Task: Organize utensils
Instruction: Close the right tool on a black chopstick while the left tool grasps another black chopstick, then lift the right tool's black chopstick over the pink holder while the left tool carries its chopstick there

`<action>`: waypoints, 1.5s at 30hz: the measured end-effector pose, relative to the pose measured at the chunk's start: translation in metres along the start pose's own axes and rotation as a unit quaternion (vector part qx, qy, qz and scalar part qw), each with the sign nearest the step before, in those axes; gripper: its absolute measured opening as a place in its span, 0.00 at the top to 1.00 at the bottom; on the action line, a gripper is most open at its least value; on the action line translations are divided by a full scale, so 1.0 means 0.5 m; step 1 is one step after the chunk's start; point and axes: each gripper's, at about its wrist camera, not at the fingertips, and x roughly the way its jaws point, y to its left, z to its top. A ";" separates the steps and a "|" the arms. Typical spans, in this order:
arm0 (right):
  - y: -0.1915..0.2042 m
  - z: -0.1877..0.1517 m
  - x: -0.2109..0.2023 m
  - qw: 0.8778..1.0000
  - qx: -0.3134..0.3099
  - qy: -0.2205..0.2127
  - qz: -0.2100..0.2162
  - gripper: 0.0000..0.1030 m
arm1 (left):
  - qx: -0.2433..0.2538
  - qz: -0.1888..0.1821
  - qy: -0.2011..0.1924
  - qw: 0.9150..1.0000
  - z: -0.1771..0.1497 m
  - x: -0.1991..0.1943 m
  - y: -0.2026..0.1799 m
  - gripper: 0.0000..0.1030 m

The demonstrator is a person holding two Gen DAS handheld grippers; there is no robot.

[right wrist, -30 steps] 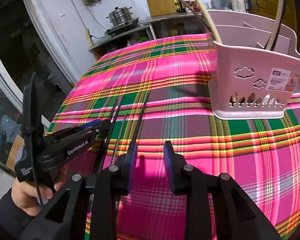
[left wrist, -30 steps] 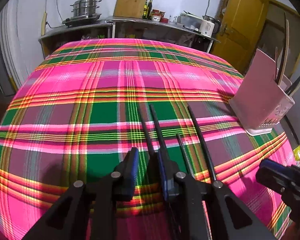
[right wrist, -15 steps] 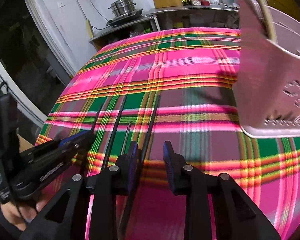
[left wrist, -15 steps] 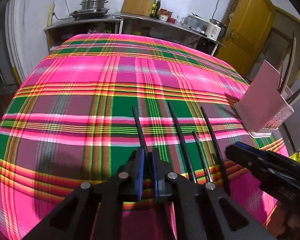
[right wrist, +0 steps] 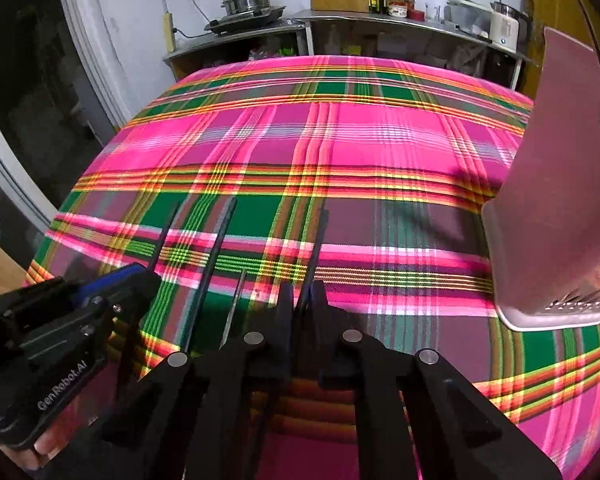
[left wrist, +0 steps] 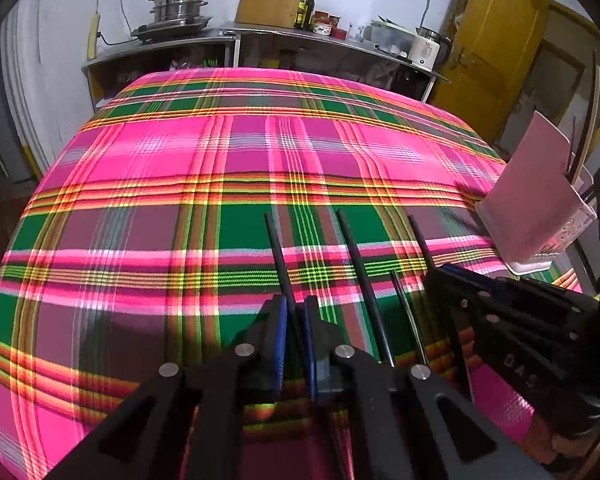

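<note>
Several black chopsticks lie side by side on the plaid tablecloth near its front edge. My left gripper [left wrist: 295, 312] is shut on the leftmost chopstick [left wrist: 277, 248], which runs forward from the jaws. My right gripper [right wrist: 303, 298] is shut on the rightmost chopstick [right wrist: 318, 240]. Two more chopsticks [left wrist: 356, 256] [left wrist: 404, 300] lie between the two grippers; they also show in the right wrist view [right wrist: 216, 256]. The pink utensil basket [right wrist: 556, 208] stands at the right, with a few utensils upright in it [left wrist: 590, 112].
The table is covered by a pink and green plaid cloth [left wrist: 228, 152]. Behind it a steel counter [left wrist: 260, 36] holds a steamer pot, cutting board, bottles and a kettle. A yellow door [left wrist: 492, 44] is at the back right.
Both grippers have closed, each on a chopstick; the left shut first, the right after it. The right gripper moved left toward the chopsticks, away from the basket.
</note>
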 end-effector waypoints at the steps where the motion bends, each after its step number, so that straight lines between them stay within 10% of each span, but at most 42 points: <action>1: -0.004 0.002 -0.001 1.000 0.005 0.002 0.006 0.93 | 0.001 0.000 0.002 1.000 0.002 0.001 0.000 0.92; 45: -0.078 -0.031 -0.409 0.984 0.047 -0.167 0.050 0.95 | 0.042 -0.076 -0.129 0.988 0.031 -0.357 -0.116 0.95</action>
